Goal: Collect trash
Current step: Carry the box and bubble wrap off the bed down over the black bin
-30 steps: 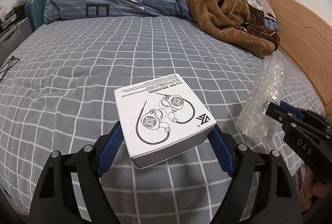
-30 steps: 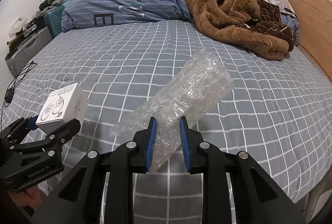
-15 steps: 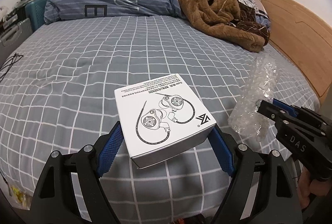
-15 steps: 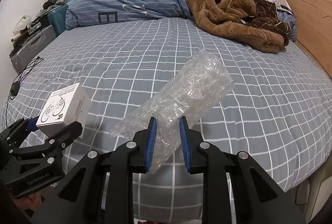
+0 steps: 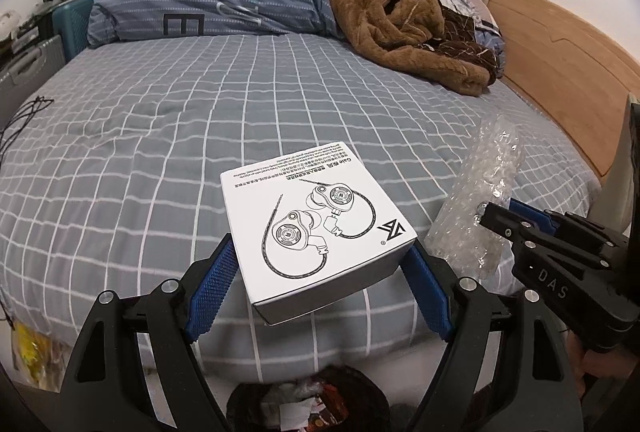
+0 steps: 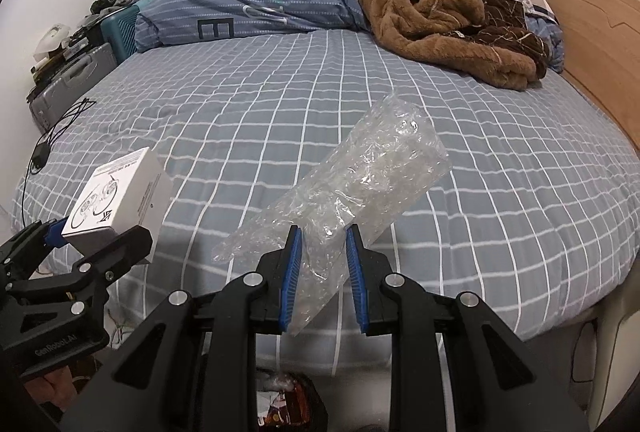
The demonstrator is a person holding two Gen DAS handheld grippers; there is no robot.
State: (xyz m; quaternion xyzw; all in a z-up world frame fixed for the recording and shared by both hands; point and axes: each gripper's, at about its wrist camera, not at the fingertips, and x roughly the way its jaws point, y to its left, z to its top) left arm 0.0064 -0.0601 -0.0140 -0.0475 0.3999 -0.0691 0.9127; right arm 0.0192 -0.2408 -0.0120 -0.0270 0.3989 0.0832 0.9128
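Note:
My left gripper (image 5: 320, 272) is shut on a white earphone box (image 5: 316, 228) with a line drawing on its lid; its blue pads press the box's two sides. In the right wrist view the same box (image 6: 116, 200) shows at the lower left. My right gripper (image 6: 322, 256) is shut on a crumpled clear bubble-wrap bag (image 6: 360, 176), which sticks up and away from the jaws. That bag (image 5: 480, 200) also appears at the right of the left wrist view. Both are held above the bed's near edge. A trash bin (image 5: 308, 404) with dark liner and wrappers sits below.
The bed (image 5: 160, 136) has a grey checked sheet, a blue duvet (image 5: 224, 4) and a brown fleece blanket (image 5: 404, 28) at the far end. A wooden headboard (image 5: 560, 44) runs along the right. Suitcases (image 6: 76, 80) and cables (image 6: 52, 140) lie at the left.
Both grippers have drawn back from the bed with their loads. The bed's near edge and the trash bin below have come into view.

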